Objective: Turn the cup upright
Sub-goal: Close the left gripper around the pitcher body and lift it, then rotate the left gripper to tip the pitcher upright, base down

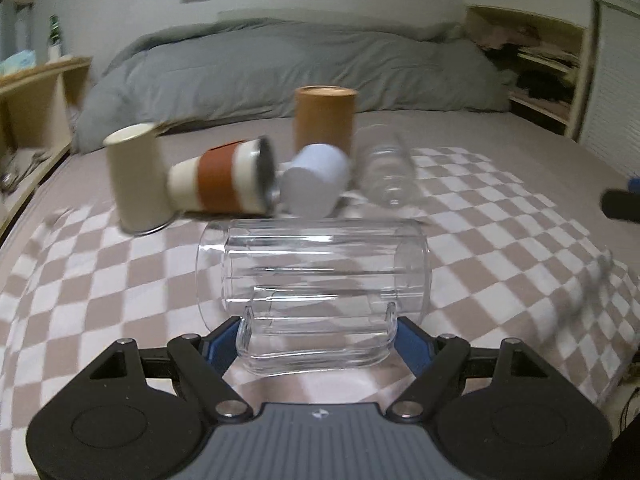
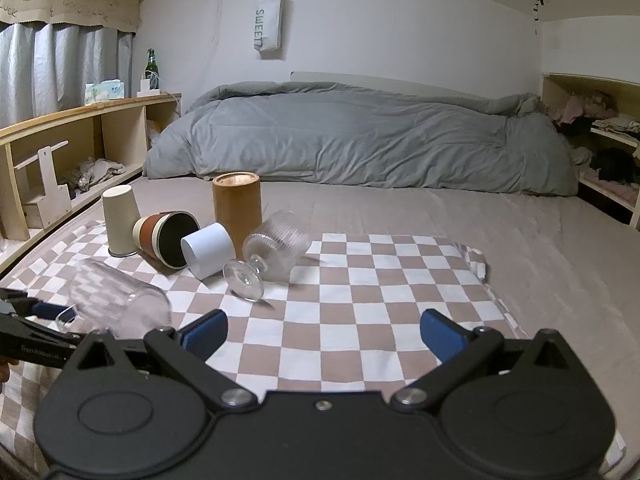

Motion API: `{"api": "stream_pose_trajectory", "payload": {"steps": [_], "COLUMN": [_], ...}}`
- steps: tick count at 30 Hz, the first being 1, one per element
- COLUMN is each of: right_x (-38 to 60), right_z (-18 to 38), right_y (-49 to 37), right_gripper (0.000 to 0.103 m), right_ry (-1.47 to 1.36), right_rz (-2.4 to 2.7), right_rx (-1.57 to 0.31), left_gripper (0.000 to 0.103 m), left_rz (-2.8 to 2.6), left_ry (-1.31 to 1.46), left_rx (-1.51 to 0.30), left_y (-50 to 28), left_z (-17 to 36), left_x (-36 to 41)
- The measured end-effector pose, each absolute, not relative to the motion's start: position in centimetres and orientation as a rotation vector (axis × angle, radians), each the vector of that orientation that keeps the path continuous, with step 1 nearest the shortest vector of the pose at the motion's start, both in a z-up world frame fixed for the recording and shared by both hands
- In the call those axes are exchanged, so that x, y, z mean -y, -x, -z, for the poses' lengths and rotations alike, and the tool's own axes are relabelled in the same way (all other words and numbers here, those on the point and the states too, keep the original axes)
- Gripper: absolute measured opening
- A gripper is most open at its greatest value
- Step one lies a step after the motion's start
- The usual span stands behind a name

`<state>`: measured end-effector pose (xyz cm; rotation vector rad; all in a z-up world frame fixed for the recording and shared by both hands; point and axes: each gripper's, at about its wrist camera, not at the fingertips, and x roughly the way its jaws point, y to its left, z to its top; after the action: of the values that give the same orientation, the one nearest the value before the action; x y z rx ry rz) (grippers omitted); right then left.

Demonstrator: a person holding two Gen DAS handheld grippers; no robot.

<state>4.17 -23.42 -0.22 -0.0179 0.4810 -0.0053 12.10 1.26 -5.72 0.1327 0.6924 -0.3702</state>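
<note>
A clear glass mug [image 1: 312, 268] lies on its side on the checkered cloth [image 1: 500, 240], its handle toward me. My left gripper [image 1: 318, 338] is shut on the mug's handle, blue pads on either side of it. The mug [image 2: 116, 300] also shows in the right wrist view at the left, with the left gripper's fingers [image 2: 44, 310] at its handle. My right gripper [image 2: 322, 330] is open and empty above the cloth [image 2: 360, 280], to the right of the mug.
Behind the mug are an upside-down cream cup [image 2: 120, 224], a tipped cup with a brown sleeve [image 2: 166, 240], a tipped white cup [image 2: 208, 250], an upright brown cylinder [image 2: 237, 208] and a tipped ribbed stem glass [image 2: 272, 250]. A grey duvet [image 2: 360, 140] lies behind; wooden shelves [image 2: 60, 152] flank the bed.
</note>
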Motion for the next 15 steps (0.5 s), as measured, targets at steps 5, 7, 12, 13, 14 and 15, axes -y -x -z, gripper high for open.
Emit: {"api": "stream_pose_trajectory", "payload": {"steps": [5,7,12,13,14,15], "right_x": [24.1,24.5,25.3,25.4,25.5,25.6], "right_z": [-0.2,-0.4,0.3,0.7,1.2,1.7], "right_y": [-4.3,-4.6,-5.5,-5.7,-5.8,-5.9], "right_gripper": [0.103,0.103,0.103,0.103,0.103,0.103], "right_ry": [0.011,0.0,-0.051,-0.067,-0.082,-0.1], "right_rz": [0.008,0.004,-0.016,-0.017,-0.019,-0.02], "right_rx": [-0.477,-0.484,-0.529,-0.544,-0.555,-0.569], "left_gripper": [0.081,0.081,0.081,0.081,0.081,0.081], "left_rz": [0.452,0.486,0.521,0.524,0.525,0.527], "left_ry": [-0.143,-0.148,-0.088,-0.057,-0.023,0.018], "left_rx": [-0.674,-0.672,-0.679,-0.685,-0.691,-0.699], "left_y": [-11.6,-11.2,-10.6,-10.7,-10.6,-10.7], "left_z": [6.0,6.1,6.4,6.5,6.4,6.4], "left_x": [1.6,2.8,3.6,3.4,3.2,2.8]}}
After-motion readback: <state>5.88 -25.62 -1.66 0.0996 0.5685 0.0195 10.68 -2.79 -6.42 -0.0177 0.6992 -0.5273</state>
